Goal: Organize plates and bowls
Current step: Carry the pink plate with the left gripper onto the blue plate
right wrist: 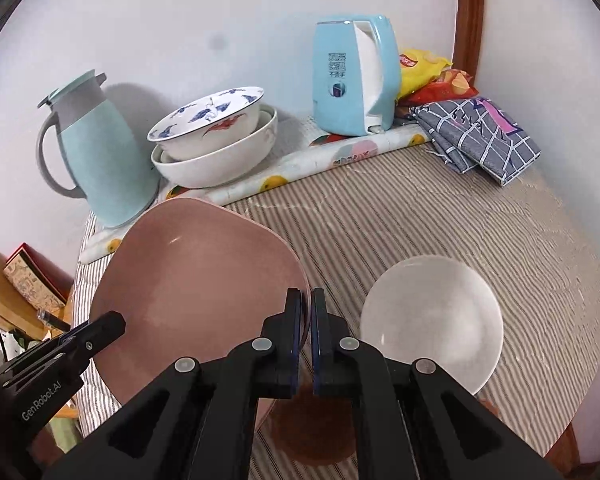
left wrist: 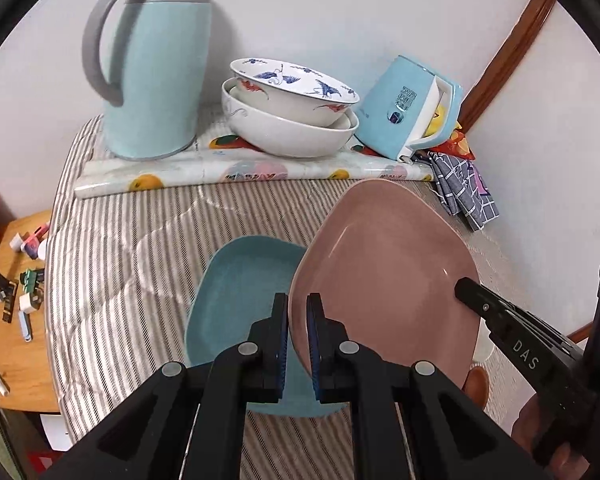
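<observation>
A pink squarish plate (left wrist: 388, 264) (right wrist: 196, 280) hangs tilted above the striped table, held from both sides. My left gripper (left wrist: 298, 308) is shut on its left rim, and its tip (right wrist: 114, 326) shows in the right wrist view. On the opposite rim my right gripper (right wrist: 306, 304) is shut, with its tip (left wrist: 466, 290) reaching in from the right. Below the pink plate lies a blue plate (left wrist: 240, 292). A frosted clear bowl (right wrist: 432, 320) and a brown dish (right wrist: 312, 436) sit on the table near the right gripper. Two stacked white bowls (left wrist: 292, 112) (right wrist: 216, 140) with crane patterns stand at the back.
A pale blue thermos jug (left wrist: 156, 80), a blue kettle (left wrist: 408, 112) and a rolled floral mat (left wrist: 240, 172) line the back wall. A folded checked cloth (left wrist: 464, 188) and snack bags (right wrist: 424, 72) fill the back right corner. A wooden side table (left wrist: 16, 320) with small items stands left.
</observation>
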`<state>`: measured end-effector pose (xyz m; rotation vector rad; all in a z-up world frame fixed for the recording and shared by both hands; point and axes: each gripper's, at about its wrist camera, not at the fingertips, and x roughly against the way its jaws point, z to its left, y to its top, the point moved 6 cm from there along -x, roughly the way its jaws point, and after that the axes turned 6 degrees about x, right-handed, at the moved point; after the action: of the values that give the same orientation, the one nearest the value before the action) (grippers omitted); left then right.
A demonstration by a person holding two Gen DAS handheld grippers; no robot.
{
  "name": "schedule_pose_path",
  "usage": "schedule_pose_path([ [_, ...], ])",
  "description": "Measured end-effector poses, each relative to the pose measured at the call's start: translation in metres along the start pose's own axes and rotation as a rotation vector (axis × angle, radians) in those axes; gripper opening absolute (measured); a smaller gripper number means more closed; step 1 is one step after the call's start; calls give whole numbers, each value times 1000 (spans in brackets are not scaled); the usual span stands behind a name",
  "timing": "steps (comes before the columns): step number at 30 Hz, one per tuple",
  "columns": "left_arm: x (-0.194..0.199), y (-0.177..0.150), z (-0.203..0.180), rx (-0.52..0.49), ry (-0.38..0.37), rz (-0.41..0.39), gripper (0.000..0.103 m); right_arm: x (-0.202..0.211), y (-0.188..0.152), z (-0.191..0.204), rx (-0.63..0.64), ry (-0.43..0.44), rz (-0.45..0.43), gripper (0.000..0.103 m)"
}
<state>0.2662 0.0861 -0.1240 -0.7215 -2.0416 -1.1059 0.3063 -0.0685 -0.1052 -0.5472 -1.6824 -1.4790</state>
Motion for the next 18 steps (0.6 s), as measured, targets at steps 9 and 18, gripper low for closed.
schedule_pose_path([
  [9, -2, -17, 13, 14, 4, 16, 10, -6, -18, 6, 1, 9, 18, 5],
  [18, 4, -26, 27, 20, 27, 8, 10, -13, -25, 18, 9, 42, 13, 5],
])
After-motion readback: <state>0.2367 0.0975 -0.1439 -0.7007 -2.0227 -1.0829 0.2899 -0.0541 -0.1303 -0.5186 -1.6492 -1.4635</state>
